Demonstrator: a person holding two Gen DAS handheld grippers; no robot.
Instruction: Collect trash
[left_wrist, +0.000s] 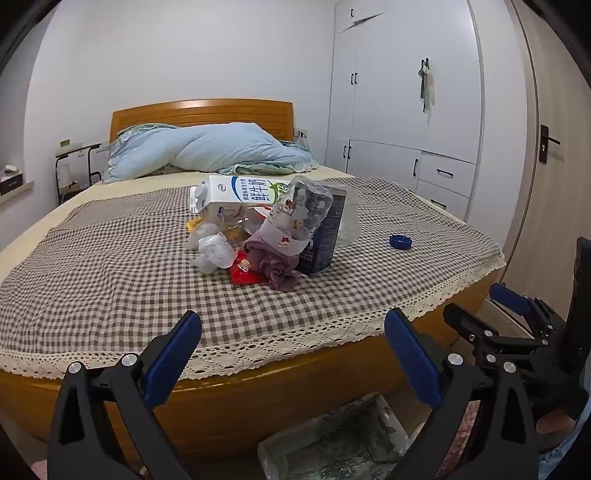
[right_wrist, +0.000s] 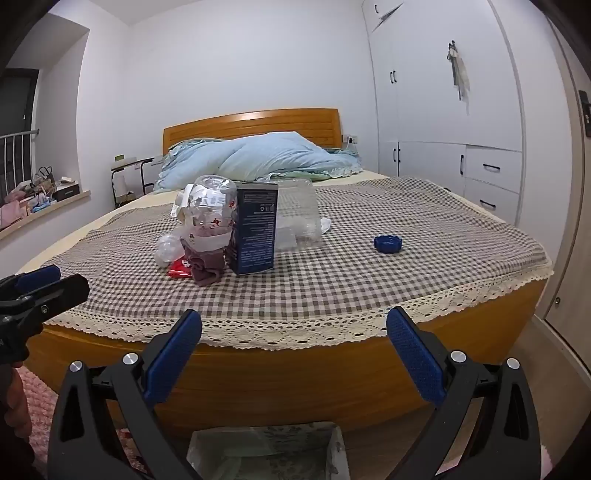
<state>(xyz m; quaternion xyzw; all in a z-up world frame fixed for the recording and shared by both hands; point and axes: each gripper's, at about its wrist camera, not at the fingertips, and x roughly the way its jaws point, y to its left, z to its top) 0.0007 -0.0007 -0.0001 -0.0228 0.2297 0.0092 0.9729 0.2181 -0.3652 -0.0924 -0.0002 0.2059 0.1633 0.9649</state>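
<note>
Left wrist view: milk carton (left_wrist: 240, 195) lies on its side, long axis crosswise, behind the upright dark box (left_wrist: 325, 236); left gripper (left_wrist: 291, 354) and right gripper (right_wrist: 293, 354) gape wide, empty.

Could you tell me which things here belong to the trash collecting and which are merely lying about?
For the job:
milk carton
clear plastic bottle
dark blue box
blue cap
crumpled plastic
red wrapper
lined bin

Just lying about:
blue duvet
checked cloth
wardrobe
</note>
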